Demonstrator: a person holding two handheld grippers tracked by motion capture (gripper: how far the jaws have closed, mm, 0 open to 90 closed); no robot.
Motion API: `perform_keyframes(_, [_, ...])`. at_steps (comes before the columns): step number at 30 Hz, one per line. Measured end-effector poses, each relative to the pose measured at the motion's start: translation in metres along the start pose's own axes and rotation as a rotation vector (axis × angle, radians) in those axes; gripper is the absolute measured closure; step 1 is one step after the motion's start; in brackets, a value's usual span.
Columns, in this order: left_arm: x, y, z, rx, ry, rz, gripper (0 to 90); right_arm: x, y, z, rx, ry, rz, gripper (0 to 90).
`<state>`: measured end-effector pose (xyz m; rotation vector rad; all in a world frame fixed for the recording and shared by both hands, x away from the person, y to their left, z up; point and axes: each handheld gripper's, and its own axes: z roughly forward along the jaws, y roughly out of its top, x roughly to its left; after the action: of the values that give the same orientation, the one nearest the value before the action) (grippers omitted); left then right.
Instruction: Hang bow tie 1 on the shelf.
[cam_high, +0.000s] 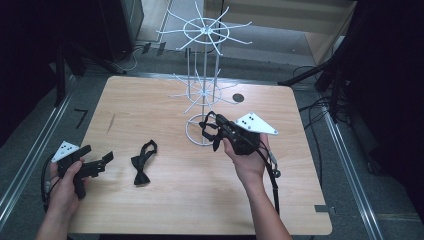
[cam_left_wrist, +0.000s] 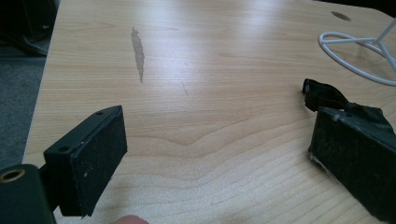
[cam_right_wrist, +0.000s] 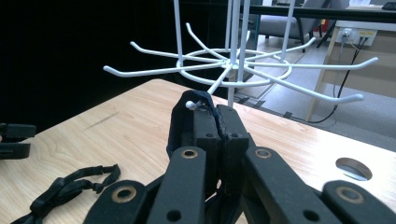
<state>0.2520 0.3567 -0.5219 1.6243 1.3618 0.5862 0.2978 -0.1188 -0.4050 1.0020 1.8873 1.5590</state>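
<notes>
A: Entry, single moment. Where is the right gripper (cam_high: 212, 131)?

B: Held up near the middle of the table (cam_high: 150, 220), just in front of the white wire rack (cam_high: 204, 90). In the right gripper view its jaws are pressed together on the strap of a black bow tie (cam_right_wrist: 189, 119). The strap loops over the ball tip of one lower rack arm (cam_right_wrist: 190, 105), so the tie touches the rack there.

A: And the rest of that tie?

B: In the high view it hangs dark beneath the jaws, by the rack's round base ring (cam_high: 192, 136). I cannot tell whether it touches the ring.

A: Second tie?

B: A second black bow tie (cam_high: 142, 165) lies flat on the wood, left of centre, between the two grippers, its strap curled away from the person. In the right gripper view it shows at lower left (cam_right_wrist: 70, 186).

A: Left gripper (cam_high: 100, 160)?

B: Low over the table near the left edge, gripped by the left hand (cam_high: 67, 182). Jaws spread wide, nothing between them but bare wood. The left gripper view shows one pad (cam_left_wrist: 95, 163) at left and the other at right, with the lying tie just beyond the right jaw (cam_left_wrist: 327, 95).

A: Other marks?

B: A grey streak on the wood (cam_left_wrist: 138, 51) and a round hole in the tabletop (cam_high: 238, 98) beyond the rack.
</notes>
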Motion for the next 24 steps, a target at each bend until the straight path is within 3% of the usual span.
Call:
perform_keyframes(13, [0.000,0.000,0.000,-0.001,-0.002,-0.003,4.2,-0.007,-0.004,0.011,0.010,-0.012,0.023,89.4])
perform_keyframes(24, [0.000,0.000,0.000,-0.001,-0.003,-0.003,4.2,-0.015,-0.007,0.021,0.000,0.004,0.081,89.3])
